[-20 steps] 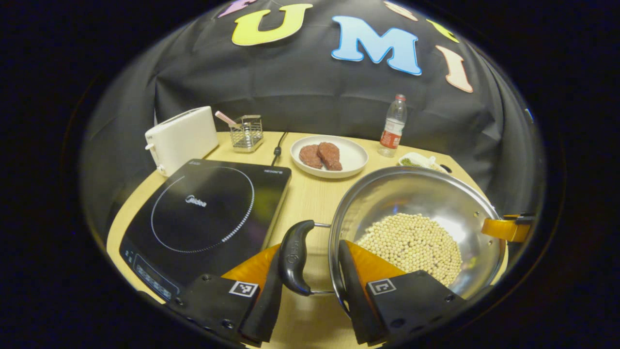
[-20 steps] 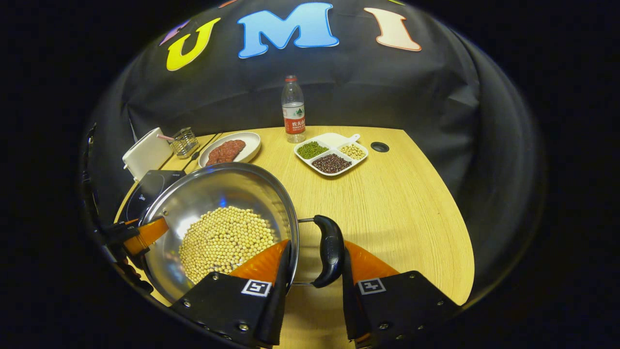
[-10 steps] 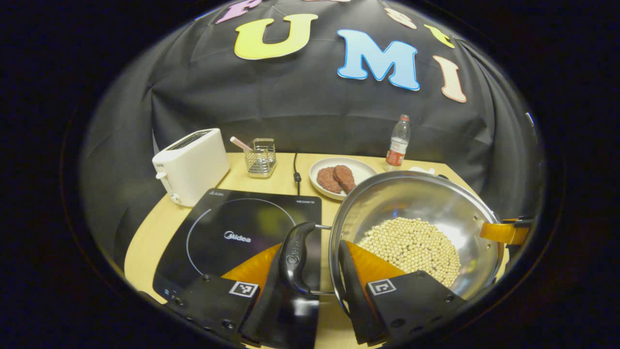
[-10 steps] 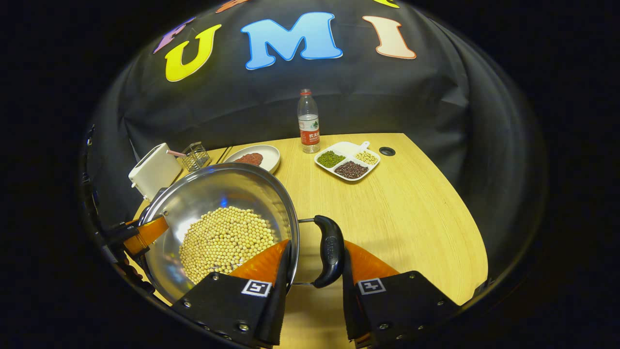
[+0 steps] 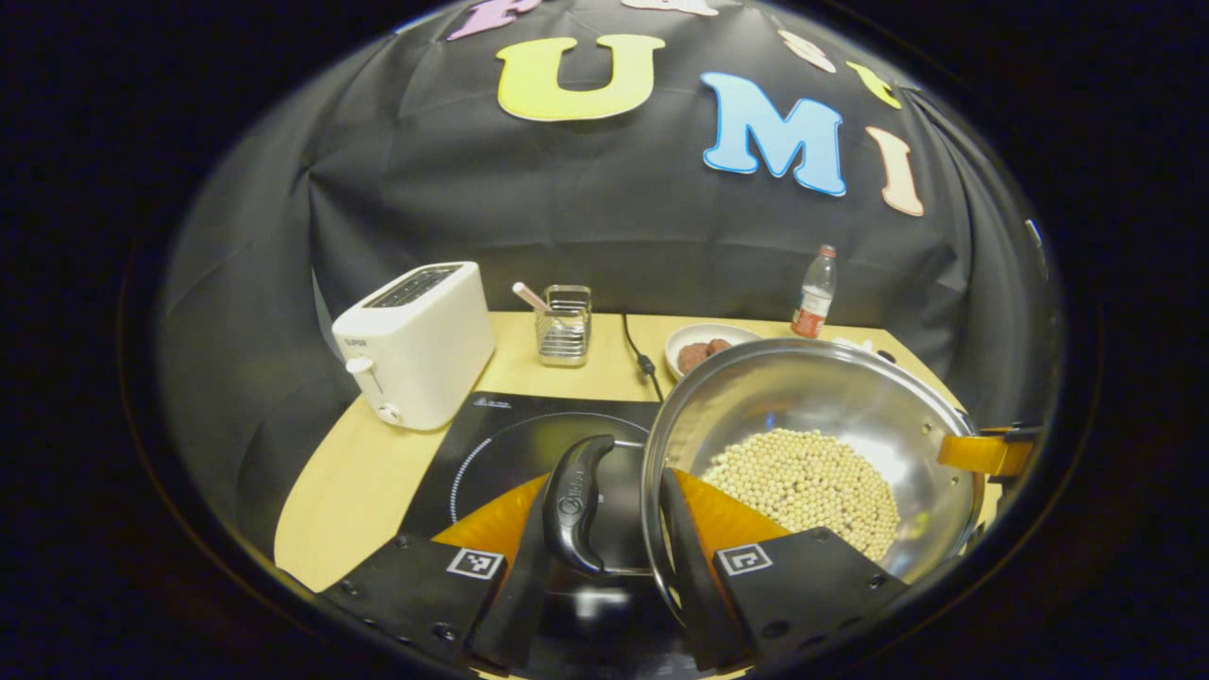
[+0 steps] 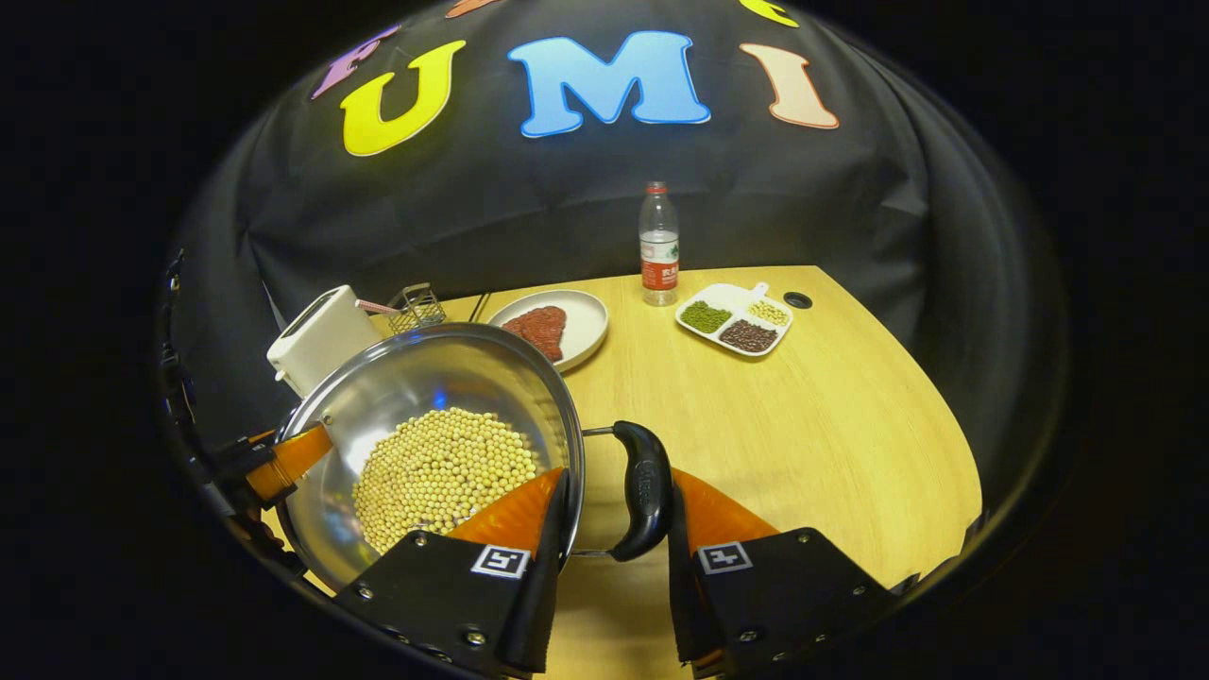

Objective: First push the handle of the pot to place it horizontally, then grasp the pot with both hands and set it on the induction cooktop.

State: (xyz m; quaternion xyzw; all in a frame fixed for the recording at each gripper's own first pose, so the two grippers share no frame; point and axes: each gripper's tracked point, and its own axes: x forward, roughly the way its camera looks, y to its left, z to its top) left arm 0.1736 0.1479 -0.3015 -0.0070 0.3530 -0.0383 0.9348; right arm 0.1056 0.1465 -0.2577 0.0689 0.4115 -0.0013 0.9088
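Observation:
A steel pot [image 5: 803, 397] holding soybeans [image 5: 803, 477] hangs in the air between both grippers. My left gripper [image 5: 607, 486] is shut on the pot at its black left handle [image 5: 576, 501], one finger outside the handle and one inside the rim. My right gripper [image 6: 619, 482] grips the black right handle [image 6: 647, 491] and the rim of the pot [image 6: 425, 378] the same way. The black induction cooktop [image 5: 510, 439] lies beneath the left handle and the pot's left side. The pot hides most of the cooktop.
A white toaster [image 5: 416, 340] and a wire utensil holder [image 5: 564, 326] stand behind the cooktop, beside its cable [image 5: 640, 351]. A plate of meat [image 6: 553, 326], a water bottle [image 6: 658, 246] and a divided dish of beans [image 6: 737, 321] sit on the wooden table [image 6: 803, 434].
Both grippers have carried the pot to the left, from beside the cooktop to above it. Their grip on the handles has not changed.

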